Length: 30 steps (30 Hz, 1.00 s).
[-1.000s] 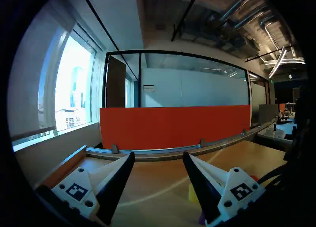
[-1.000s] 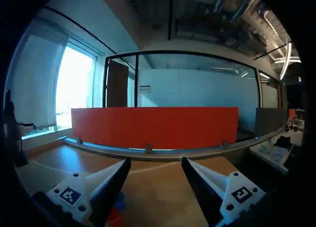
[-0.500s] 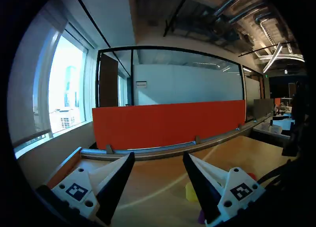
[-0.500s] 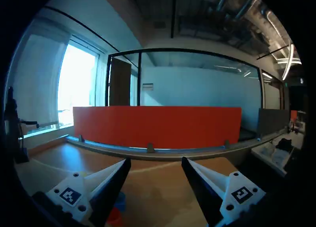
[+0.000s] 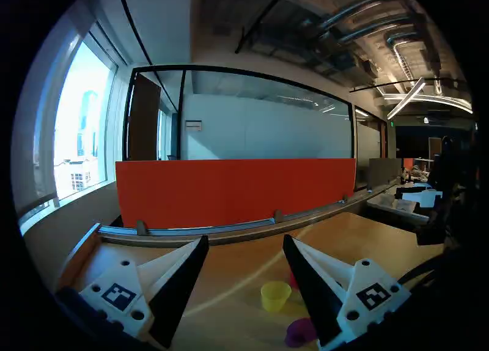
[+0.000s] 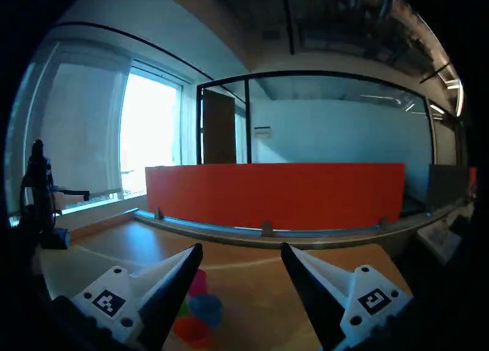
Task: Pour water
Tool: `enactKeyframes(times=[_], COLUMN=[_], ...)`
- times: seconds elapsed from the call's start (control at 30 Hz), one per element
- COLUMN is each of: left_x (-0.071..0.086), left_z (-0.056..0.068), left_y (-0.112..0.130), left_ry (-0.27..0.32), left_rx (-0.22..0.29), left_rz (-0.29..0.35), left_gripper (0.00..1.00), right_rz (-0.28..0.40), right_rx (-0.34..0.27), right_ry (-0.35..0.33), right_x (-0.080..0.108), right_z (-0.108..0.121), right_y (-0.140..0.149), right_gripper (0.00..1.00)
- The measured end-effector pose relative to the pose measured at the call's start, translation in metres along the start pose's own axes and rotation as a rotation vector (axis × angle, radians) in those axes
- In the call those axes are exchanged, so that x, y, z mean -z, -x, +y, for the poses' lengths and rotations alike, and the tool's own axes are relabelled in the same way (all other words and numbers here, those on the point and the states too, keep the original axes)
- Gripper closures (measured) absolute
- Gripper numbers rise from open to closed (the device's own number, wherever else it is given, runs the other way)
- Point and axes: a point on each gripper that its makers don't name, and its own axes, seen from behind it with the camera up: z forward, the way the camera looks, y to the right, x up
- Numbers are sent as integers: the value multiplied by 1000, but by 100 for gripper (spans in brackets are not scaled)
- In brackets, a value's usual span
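In the left gripper view my left gripper (image 5: 244, 253) is open and empty above the wooden desk (image 5: 367, 229). Below and between its fingers stand a yellow cup (image 5: 275, 295) and a purple cup (image 5: 299, 332), with a sliver of a red cup (image 5: 293, 282) behind the right finger. In the right gripper view my right gripper (image 6: 241, 256) is open too, holding nothing. Beside its left finger sit a pink cup (image 6: 198, 282), a blue cup (image 6: 206, 308), a red cup (image 6: 191, 329) and a bit of green cup (image 6: 183, 306).
An orange divider panel (image 5: 238, 189) on a metal rail closes the desk's far edge. A bright window (image 5: 76, 137) is at the left. A dark stand (image 6: 40, 198) rises at the desk's left side in the right gripper view. Other desks (image 5: 400, 201) lie at the right.
Both cameras have turned and tilted down a little. The yellow and purple cups came into fuller sight under the left gripper, and the pink, blue and red cups under the right one. Both grippers stayed open.
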Motion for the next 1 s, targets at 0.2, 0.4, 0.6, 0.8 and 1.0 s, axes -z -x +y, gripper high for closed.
enactKeyframes(times=[0.2,0.4,0.6,0.8,1.0], left_x=[-1,-2,-3,-5,-6], left_z=[13,24,30,35,36], left_y=[-3,-5,-5,-1,1], left_ry=[54,90,118,154,193], left_rx=[-28,-45,-78,-103,-114], left_rz=[-3,-5,-23,-53,-82], left_gripper=[10,10,10,10,10], right_rz=[-16,-24,-53,-87,-136], right_rx=[10,27,53,71,114], right_ry=[-68,-109,-134,-167,-196], right_x=[-1,-2,-3,-4,-3], right_z=[-13,-21,-26,-31,-32], right_y=[-2,-2,2,3,6], right_gripper=[1,1,1,1,1])
